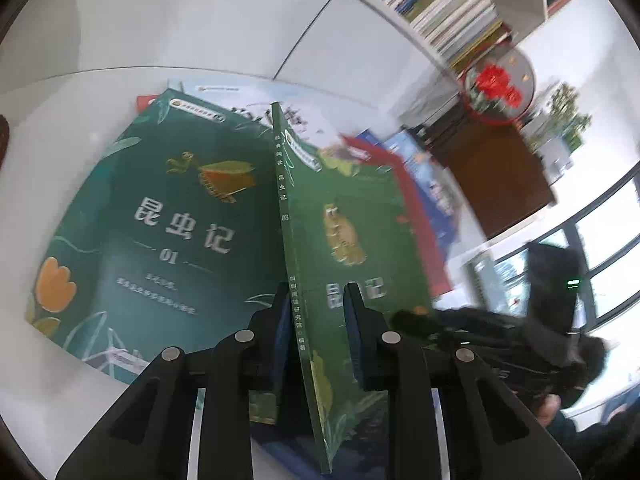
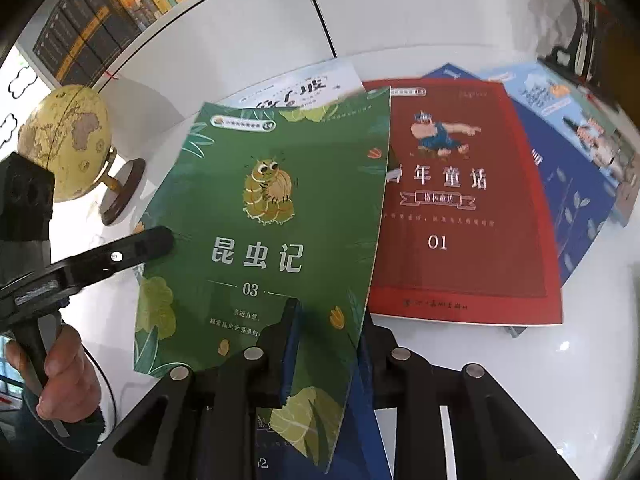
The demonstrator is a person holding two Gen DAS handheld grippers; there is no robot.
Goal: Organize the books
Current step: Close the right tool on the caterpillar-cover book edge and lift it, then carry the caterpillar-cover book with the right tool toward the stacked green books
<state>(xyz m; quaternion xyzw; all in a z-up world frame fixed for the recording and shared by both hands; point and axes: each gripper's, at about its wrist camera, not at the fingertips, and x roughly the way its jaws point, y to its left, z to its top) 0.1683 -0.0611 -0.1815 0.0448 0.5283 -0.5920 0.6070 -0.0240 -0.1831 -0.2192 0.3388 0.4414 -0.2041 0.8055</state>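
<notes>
Right wrist: both hand-held grippers (image 2: pixel 326 340) clamp book 03 (image 2: pixel 272 208).

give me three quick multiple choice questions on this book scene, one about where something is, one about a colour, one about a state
1. Where is the yellow globe on a wooden stand relative to the green book numbered 03, in the right wrist view?
A. to its left
B. on top of it
C. to its right

2. What colour is the cover of the flat book numbered 01 with the pointing cartoon figure?
A. yellow
B. red
C. white

3. How is the green 03 book held?
A. lying flat, untouched
B. by the right gripper only
C. by both, with the left gripper at its spine

Answers: 1 A, the globe stands left of the cover. 2 B, the cover is red. 3 C, each wrist view shows its pads closed on the raised book.
</notes>
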